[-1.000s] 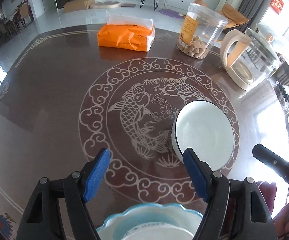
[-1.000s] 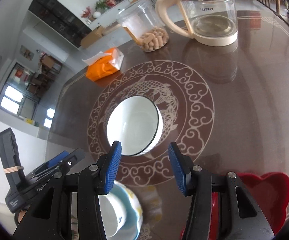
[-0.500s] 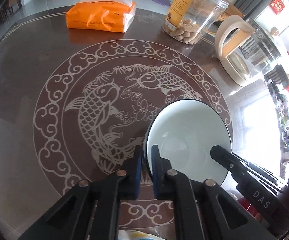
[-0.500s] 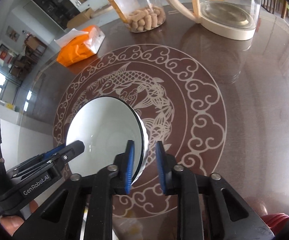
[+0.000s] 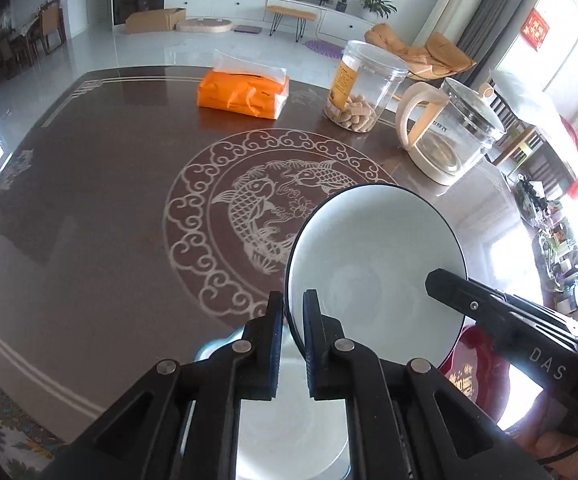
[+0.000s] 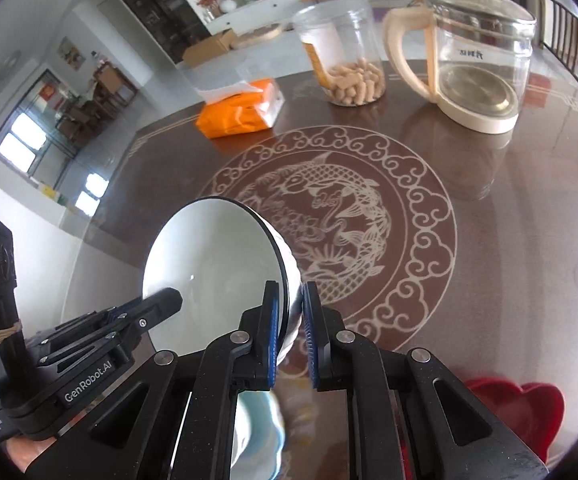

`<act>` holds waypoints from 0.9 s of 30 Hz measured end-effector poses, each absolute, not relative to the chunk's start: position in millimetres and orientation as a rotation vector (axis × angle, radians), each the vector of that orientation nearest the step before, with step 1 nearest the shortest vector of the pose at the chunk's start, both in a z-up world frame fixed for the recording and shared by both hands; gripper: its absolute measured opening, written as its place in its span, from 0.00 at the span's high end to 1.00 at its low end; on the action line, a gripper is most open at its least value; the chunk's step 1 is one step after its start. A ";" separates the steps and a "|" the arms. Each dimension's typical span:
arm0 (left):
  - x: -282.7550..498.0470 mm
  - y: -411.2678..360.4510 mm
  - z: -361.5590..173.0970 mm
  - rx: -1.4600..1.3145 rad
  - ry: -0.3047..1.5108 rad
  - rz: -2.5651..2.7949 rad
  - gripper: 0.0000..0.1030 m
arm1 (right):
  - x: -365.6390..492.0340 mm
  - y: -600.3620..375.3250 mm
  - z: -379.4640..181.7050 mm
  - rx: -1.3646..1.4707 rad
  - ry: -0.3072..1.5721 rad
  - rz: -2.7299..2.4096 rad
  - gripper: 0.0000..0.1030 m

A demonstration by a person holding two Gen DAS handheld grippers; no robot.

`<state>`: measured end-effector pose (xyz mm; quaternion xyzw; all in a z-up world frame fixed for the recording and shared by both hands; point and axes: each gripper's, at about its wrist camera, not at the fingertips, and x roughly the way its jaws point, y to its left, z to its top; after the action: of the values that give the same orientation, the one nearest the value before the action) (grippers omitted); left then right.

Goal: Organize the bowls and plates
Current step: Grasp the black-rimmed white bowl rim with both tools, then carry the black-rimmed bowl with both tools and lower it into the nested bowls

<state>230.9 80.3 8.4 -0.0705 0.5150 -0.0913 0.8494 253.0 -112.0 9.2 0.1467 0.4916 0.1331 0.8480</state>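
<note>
Left gripper point(image 5: 293, 320) & right gripper point(image 6: 291, 320) both clamp opp. rims of white bowl point(image 5: 373, 264), held tilted above table point(image 5: 101, 208), over near blue-rimmed bowl point(image 6: 257, 432); red dish point(image 6: 529, 408) near right.

Both grippers clamped down

Left gripper point(image 5: 292, 334) and right gripper point(image 6: 291, 334) each have their jaws nearly closed, pinching opposite sides of the same white bowl point(image 5: 377, 264) rim.

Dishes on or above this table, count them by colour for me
White with dark rim: 1, the bowl pinched by both claws
Light blue scalloped: 1, the bowl beneath it
Red: 1, the heart-shaped dish
Total: 3
</note>
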 end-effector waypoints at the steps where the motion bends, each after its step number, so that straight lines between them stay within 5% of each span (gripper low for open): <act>1: 215.6 86.1 10.6 -0.144 1.075 -0.176 0.91 | 242.2 -104.7 13.9 0.300 1.034 0.303 0.87; 8: 150.3 113.3 -8.4 -0.153 1.077 -0.097 0.91 | 189.3 -65.8 -0.9 0.254 1.090 0.389 0.86; 27: 149.1 106.4 -56.5 -0.097 1.110 -0.078 0.90 | 182.0 -45.0 -46.2 0.110 1.122 0.349 0.87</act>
<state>149.1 106.4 -56.5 -0.0462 0.5267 -0.0372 0.8480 182.0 -45.0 -46.2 0.0519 0.5290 0.1644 0.8309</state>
